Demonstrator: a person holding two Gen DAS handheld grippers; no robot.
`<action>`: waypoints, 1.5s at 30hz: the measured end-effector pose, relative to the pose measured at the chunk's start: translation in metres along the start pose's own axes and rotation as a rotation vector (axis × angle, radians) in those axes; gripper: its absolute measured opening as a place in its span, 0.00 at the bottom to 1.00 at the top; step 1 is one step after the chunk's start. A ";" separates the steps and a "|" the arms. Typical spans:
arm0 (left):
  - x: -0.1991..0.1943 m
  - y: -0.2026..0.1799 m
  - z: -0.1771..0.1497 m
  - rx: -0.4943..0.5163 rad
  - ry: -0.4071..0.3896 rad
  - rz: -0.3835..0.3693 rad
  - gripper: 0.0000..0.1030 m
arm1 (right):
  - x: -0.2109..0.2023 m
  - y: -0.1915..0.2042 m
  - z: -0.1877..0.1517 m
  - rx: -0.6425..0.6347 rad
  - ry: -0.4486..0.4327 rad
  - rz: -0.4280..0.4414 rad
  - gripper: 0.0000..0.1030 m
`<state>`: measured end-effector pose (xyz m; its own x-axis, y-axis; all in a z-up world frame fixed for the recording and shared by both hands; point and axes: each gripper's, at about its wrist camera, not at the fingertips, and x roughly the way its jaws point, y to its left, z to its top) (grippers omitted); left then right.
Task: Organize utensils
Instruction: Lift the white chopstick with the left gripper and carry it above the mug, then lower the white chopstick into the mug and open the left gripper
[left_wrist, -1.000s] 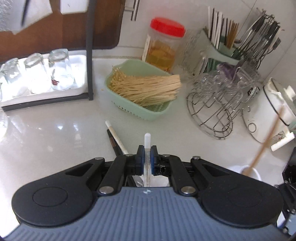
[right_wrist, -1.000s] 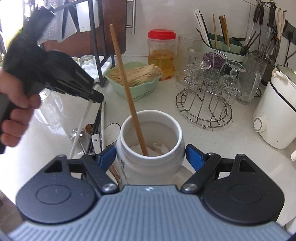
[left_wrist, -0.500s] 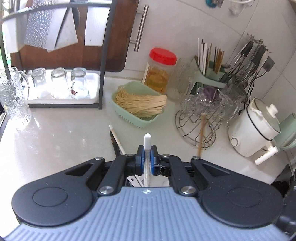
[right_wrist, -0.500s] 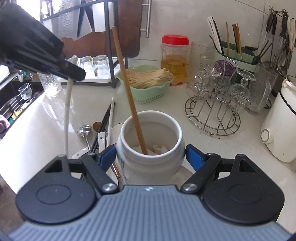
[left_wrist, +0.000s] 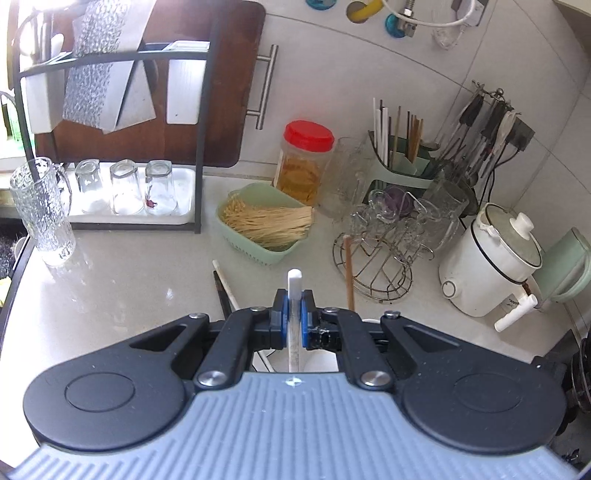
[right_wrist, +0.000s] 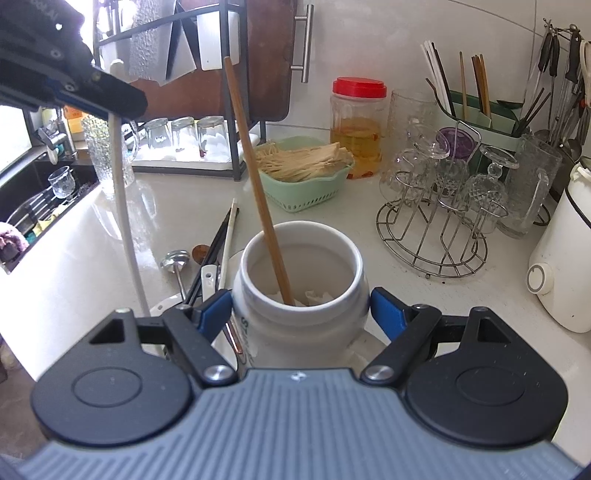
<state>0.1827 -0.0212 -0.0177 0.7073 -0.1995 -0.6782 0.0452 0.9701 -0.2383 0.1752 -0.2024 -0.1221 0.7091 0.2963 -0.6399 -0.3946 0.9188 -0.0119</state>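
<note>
My left gripper (left_wrist: 293, 306) is shut on the long white handle of a utensil (left_wrist: 294, 280). From the right wrist view, the left gripper (right_wrist: 107, 107) is raised at the upper left and the white utensil (right_wrist: 123, 206) hangs down from it toward a white plate (right_wrist: 162, 306). My right gripper (right_wrist: 298, 308) is shut on a white ceramic jar (right_wrist: 295, 332), one blue pad on each side. A wooden stick (right_wrist: 255, 173) leans in the jar. Black and white chopsticks (right_wrist: 225, 236) and a metal spoon (right_wrist: 176, 258) lie left of the jar.
Behind the jar stand a green basket of noodles (left_wrist: 266, 225), a red-lidded jar (left_wrist: 304, 162), a wire rack of glasses (left_wrist: 380, 251) and a green utensil holder (left_wrist: 402, 162). A white cooker (left_wrist: 487, 258) sits right. A glass pitcher (left_wrist: 40, 210) and sink (right_wrist: 37, 199) are left.
My left gripper has risen and drawn back with the white utensil, so more of the counter and wall shows. The right gripper has kept its hold on the jar.
</note>
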 end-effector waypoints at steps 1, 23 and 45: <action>-0.001 -0.002 0.001 0.006 -0.001 0.001 0.07 | 0.000 0.000 0.000 0.000 -0.002 0.001 0.82; -0.065 -0.033 0.045 0.057 -0.144 -0.019 0.07 | 0.001 0.000 0.001 0.005 0.003 0.000 0.82; -0.046 -0.087 0.073 0.151 -0.215 -0.109 0.07 | -0.001 0.000 -0.002 -0.001 -0.013 0.009 0.82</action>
<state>0.1977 -0.0863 0.0851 0.8253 -0.2853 -0.4873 0.2219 0.9574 -0.1847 0.1734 -0.2034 -0.1231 0.7132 0.3082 -0.6296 -0.4019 0.9156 -0.0071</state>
